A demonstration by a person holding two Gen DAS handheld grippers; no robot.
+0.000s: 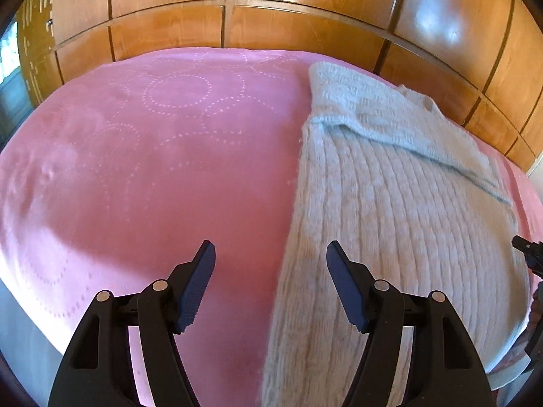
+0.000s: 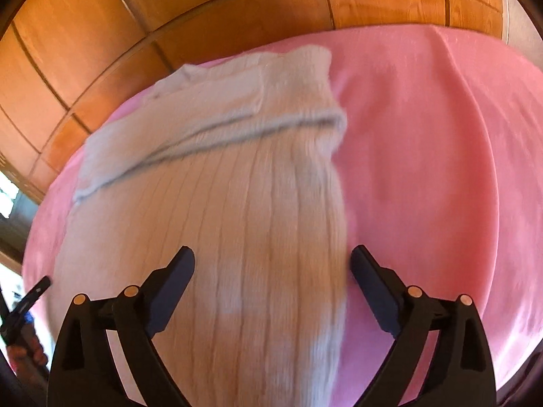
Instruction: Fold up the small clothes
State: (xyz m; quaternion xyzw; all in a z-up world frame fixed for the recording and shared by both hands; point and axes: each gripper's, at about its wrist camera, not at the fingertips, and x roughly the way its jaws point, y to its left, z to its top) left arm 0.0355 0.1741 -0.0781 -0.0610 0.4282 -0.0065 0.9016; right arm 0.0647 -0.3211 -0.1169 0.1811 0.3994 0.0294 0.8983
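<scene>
While both jaws stand wide, nothing held — left hand-held gripper (image 1: 270, 254) and right hand-held gripper (image 2: 272, 259) over the bed (image 1: 152, 169) | sweater (image 1: 390, 203) lies flat, sleeve folded across | next, likely: grip hem, fold upward

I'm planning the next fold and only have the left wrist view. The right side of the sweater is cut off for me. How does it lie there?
Observer: The sweater ends in a straight folded edge, with bare pink blanket beyond it.
Operator: Is the right gripper gripping anything?
Observer: No. The right gripper is open above the ribbed knit, nothing pinched.
Operator: And the sleeve?
Observer: The sleeve is folded across the sweater's body, slanting down to the left in the right wrist view.
</scene>
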